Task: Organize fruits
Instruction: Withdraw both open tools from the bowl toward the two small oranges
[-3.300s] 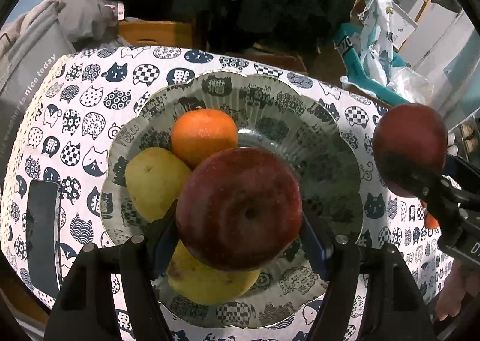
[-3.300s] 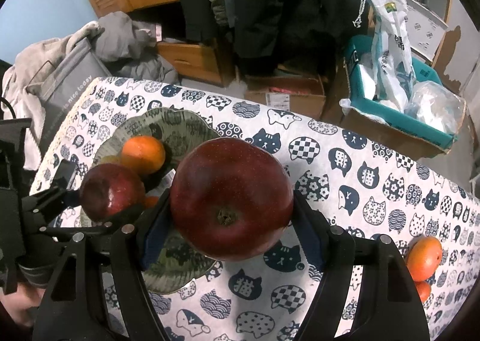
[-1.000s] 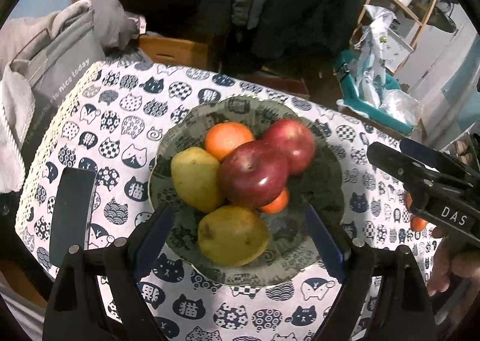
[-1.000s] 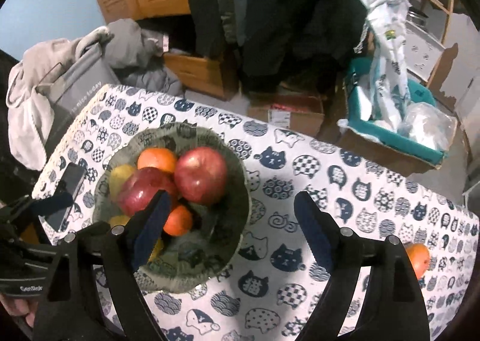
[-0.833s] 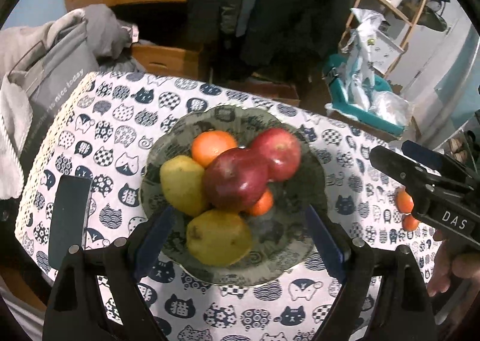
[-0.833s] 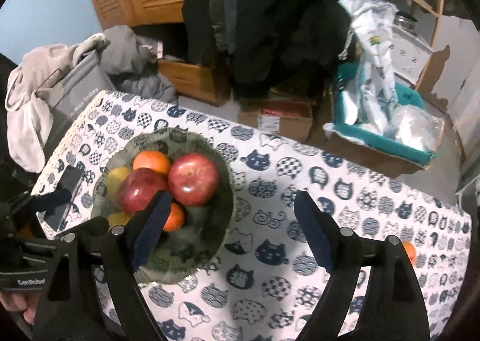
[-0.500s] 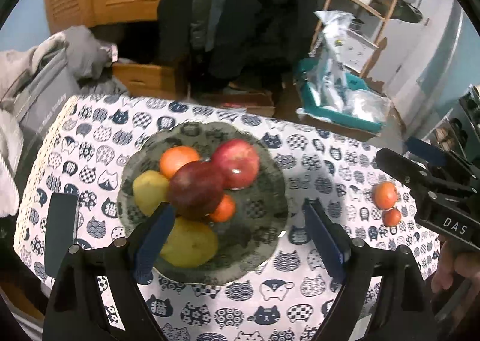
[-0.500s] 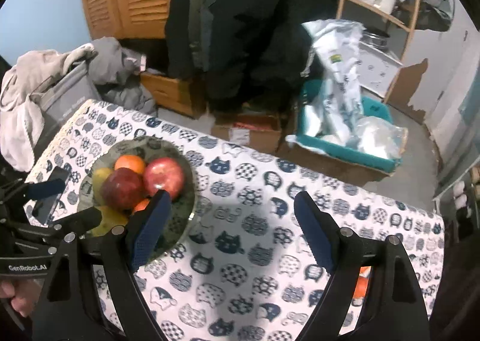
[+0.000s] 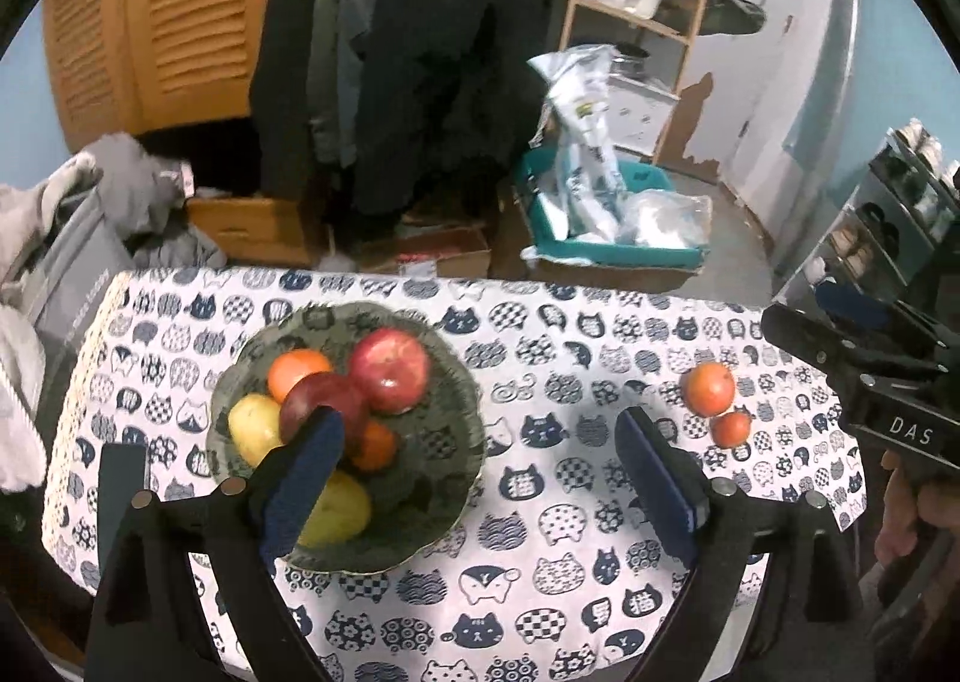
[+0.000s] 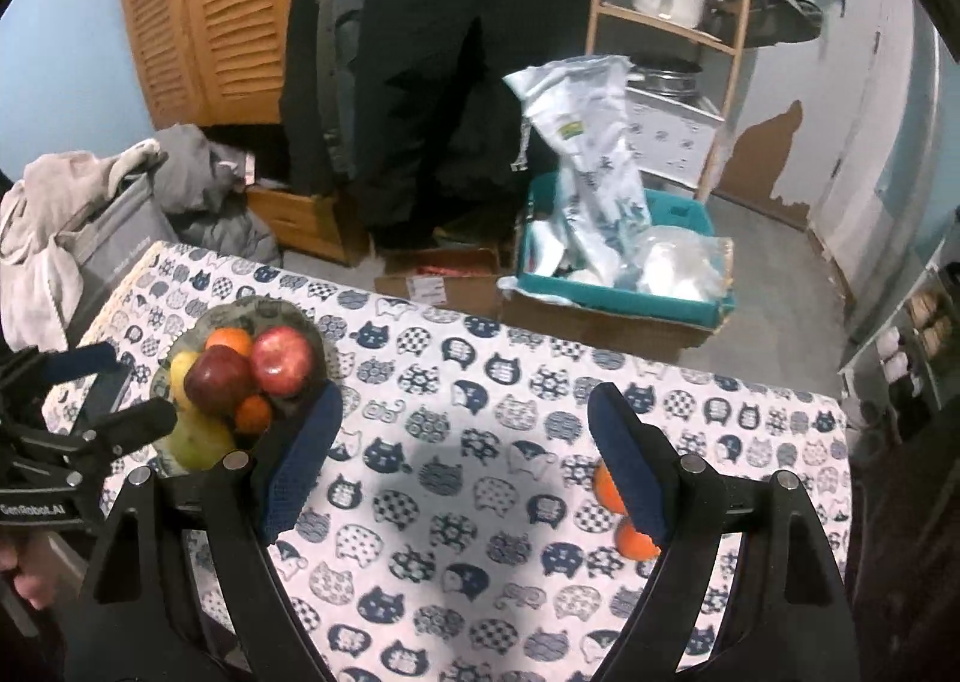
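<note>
Hovering over the cat-print tablecloth (image 9: 540, 502), left gripper (image 9: 480, 478) opening, right gripper (image 10: 462, 460) wide, both empty. Apples, pears, oranges fill glass bowl (image 9: 456, 424); two tangerines (image 9: 711, 388) lie well apart.

The bowl (image 9: 462, 382) stands on the left part of the surface (image 9: 540, 562). In the bowl lie two apples (image 9: 390, 370), two pears (image 9: 252, 430) and two oranges (image 9: 297, 373), touching each other. Well to the right of the bowl, two small oranges (image 9: 711, 388) lie on the surface, just beside each other. Left of the bowl lies a phone (image 9: 120, 478).
</note>
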`<state>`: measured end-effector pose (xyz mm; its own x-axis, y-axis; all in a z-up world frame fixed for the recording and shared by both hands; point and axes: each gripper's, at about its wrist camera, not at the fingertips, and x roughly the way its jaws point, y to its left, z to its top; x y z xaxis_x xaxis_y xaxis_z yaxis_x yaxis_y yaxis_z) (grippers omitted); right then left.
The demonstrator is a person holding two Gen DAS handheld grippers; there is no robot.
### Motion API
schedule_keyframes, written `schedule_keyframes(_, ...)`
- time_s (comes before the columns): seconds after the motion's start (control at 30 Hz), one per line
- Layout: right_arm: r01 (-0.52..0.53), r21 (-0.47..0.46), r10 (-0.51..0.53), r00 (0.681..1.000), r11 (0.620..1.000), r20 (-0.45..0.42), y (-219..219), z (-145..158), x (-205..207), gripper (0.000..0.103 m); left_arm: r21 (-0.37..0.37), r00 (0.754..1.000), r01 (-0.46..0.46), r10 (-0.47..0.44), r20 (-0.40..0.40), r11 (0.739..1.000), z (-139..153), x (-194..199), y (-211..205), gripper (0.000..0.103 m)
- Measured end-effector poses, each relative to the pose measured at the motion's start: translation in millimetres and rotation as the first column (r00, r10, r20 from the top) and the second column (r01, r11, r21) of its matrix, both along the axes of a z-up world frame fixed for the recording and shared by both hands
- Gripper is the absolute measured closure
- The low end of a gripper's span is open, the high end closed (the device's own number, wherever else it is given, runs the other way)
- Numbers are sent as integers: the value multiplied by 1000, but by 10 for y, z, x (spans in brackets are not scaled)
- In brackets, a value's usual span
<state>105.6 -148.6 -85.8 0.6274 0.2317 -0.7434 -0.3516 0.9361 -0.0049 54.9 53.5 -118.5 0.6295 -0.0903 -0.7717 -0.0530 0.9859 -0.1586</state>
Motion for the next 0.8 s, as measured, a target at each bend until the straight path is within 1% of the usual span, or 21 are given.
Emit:
schedule_keyframes(0.2,31,0,-31,999,1000,15,-273,79,-84,19,12,999,40,-41,31,999,115,-3,-218,9)
schedule_keyframes(0.57,122,-7,-122,992,993,18,-825,61,-171,19,17,993,109,-110,32,994,163,74,-618,9)
schedule_keyframes(0.8,165,-14,-165,986,986,22,-1121,23,-222,19,34,987,157,-158,26,987,154,152,-912,8)
